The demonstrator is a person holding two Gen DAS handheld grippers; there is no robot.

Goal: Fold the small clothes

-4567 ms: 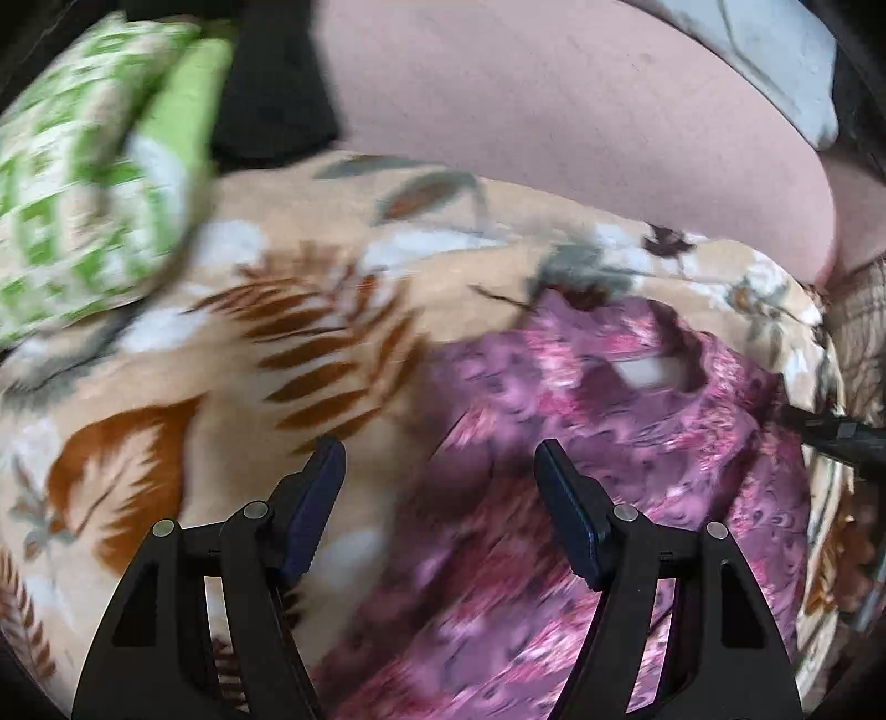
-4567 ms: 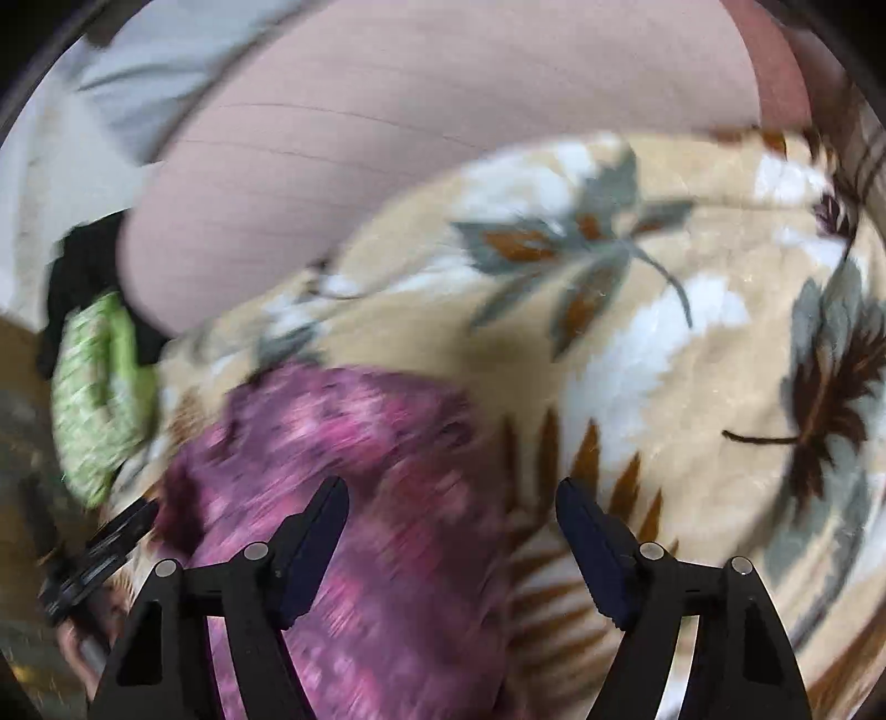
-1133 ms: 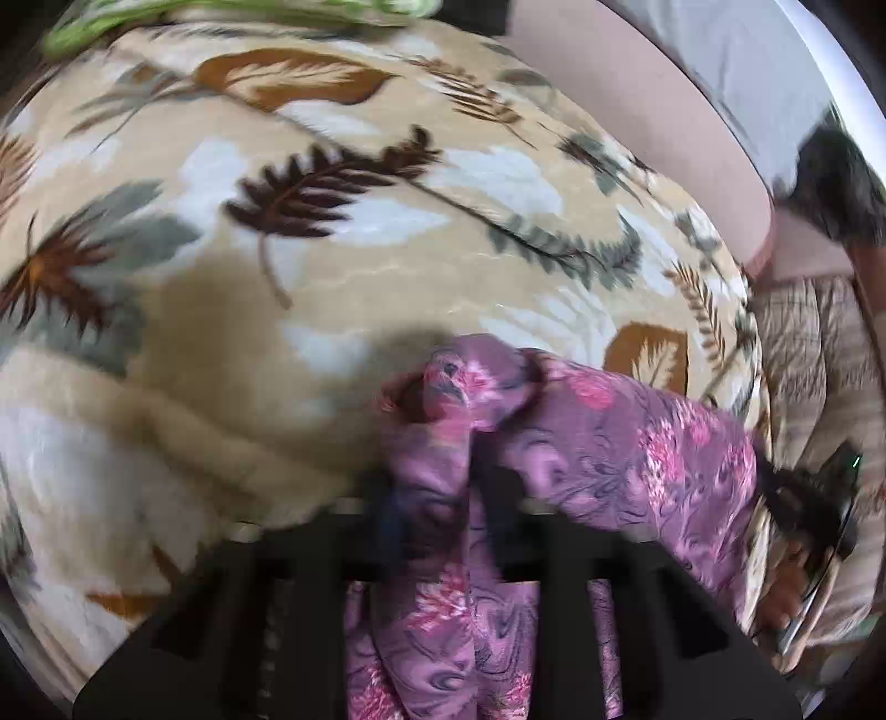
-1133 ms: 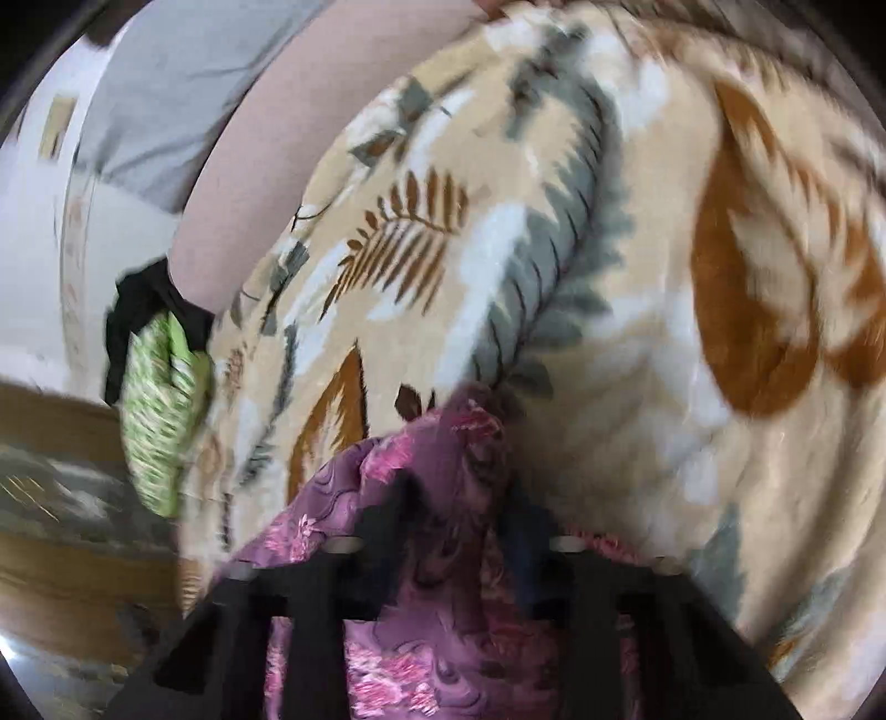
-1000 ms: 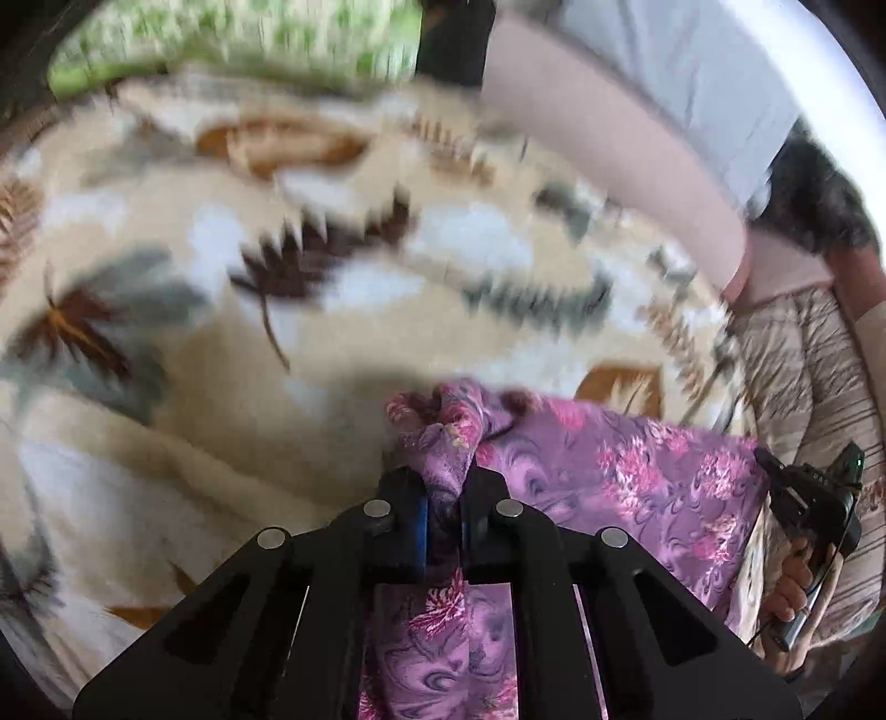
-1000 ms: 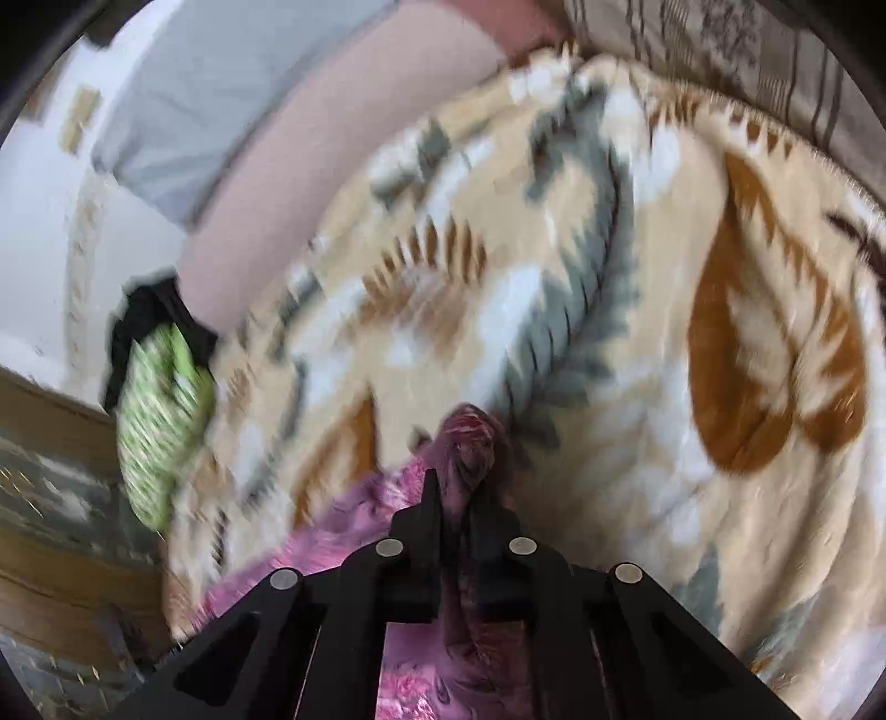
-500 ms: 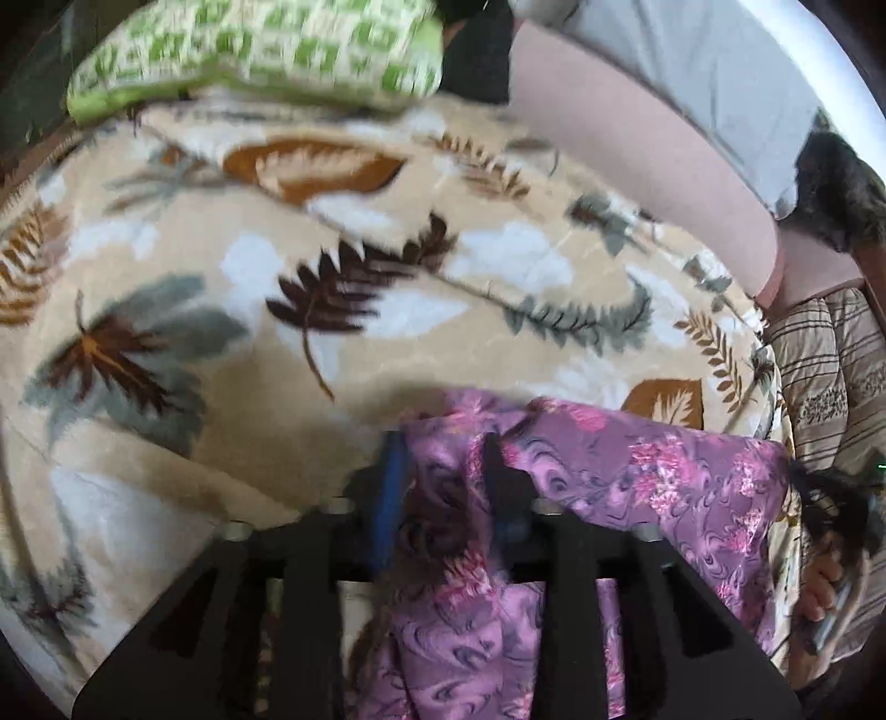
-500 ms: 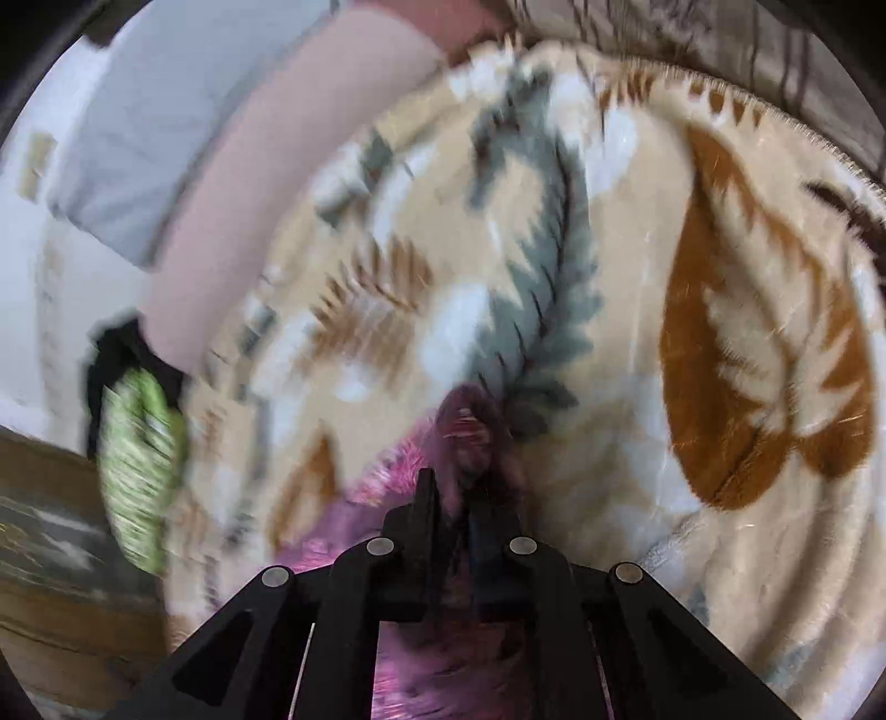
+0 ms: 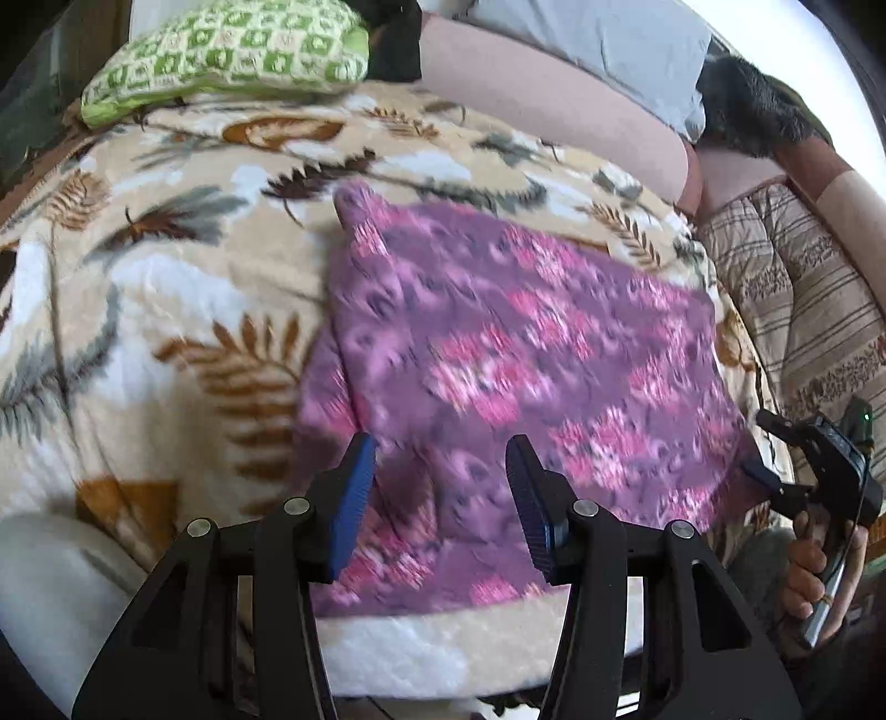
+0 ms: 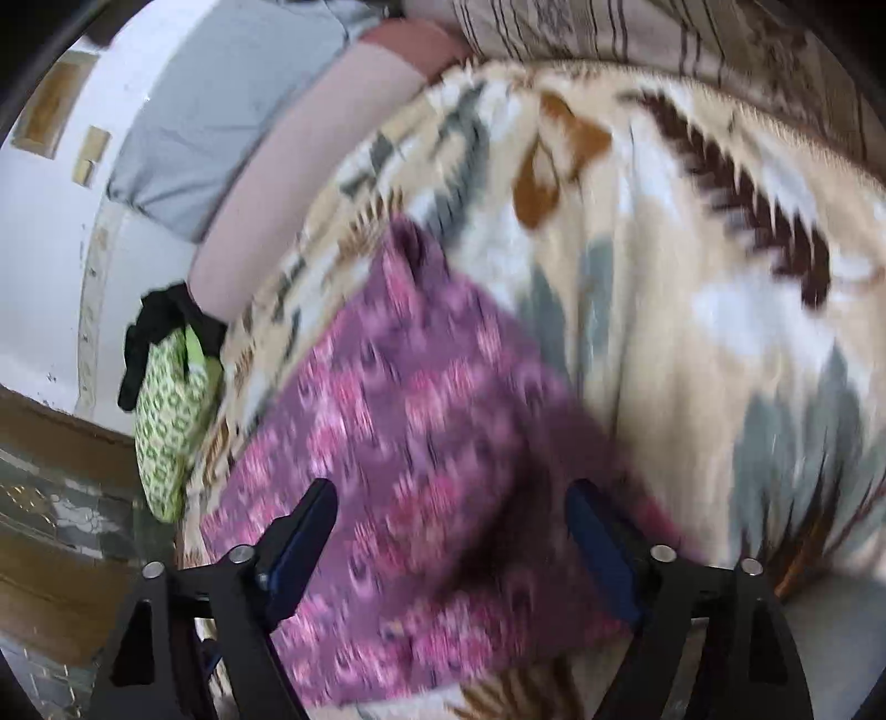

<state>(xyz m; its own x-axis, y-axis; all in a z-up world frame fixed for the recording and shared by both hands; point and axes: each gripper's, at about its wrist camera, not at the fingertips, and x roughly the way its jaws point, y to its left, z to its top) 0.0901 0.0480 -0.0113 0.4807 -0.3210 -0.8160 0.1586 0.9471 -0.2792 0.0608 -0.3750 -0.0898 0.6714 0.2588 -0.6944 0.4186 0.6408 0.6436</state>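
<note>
A purple garment with pink flowers (image 9: 515,354) lies folded flat on the leaf-patterned blanket (image 9: 166,266). It also shows in the right wrist view (image 10: 421,443). My left gripper (image 9: 440,487) is open and empty above the garment's near left part. My right gripper (image 10: 451,545) is open and empty above the garment's near edge. In the left wrist view the right gripper's body (image 9: 814,465) shows at the garment's right corner, held by a hand.
A green patterned cushion (image 9: 232,55) lies at the blanket's far left, with a black cloth (image 9: 396,44) beside it. A pink bolster (image 9: 554,111) and a grey pillow (image 9: 598,50) lie behind. A striped quilt (image 9: 803,310) lies to the right.
Both grippers opened and let go of the garment's corners, then drew back. The garment now lies flat with the folded half laid over.
</note>
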